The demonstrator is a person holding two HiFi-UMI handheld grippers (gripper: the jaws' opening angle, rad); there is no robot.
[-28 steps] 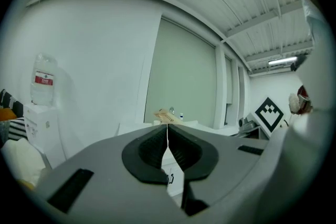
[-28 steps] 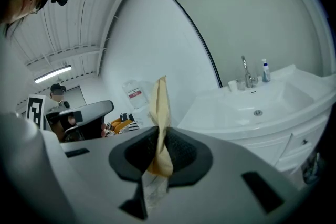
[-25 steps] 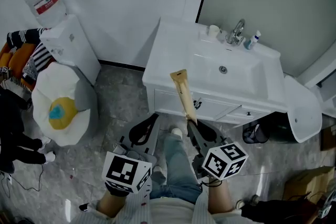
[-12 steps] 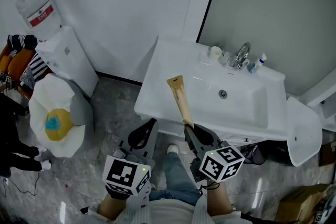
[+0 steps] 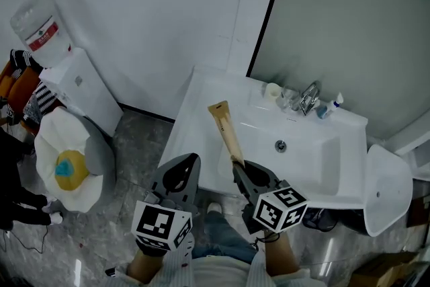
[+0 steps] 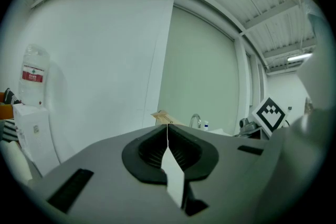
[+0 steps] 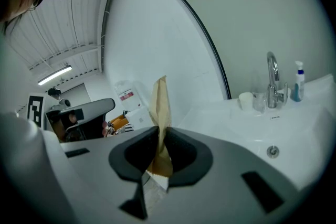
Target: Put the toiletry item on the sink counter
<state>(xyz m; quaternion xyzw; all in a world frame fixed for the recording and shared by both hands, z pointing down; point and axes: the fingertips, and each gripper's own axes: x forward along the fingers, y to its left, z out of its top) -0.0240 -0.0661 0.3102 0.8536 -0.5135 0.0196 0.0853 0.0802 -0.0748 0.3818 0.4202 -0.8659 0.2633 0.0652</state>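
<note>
The right gripper (image 5: 240,163) had its jaws squeezed tight on one end of the tube (image 5: 225,130). The rest of the tube stuck out straight ahead of the jaws, over the front part of the white bench (image 5: 195,111). The tube was long, flat and light brown, and its far end, away from the jaws, was wide and flat. The left gripper (image 5: 190,161) sat just beside the right one, its jaws pressed together with nothing in them.

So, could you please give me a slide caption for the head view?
Right claw holds a tan tube at the white sink counter; left claw shut, empty.
</note>
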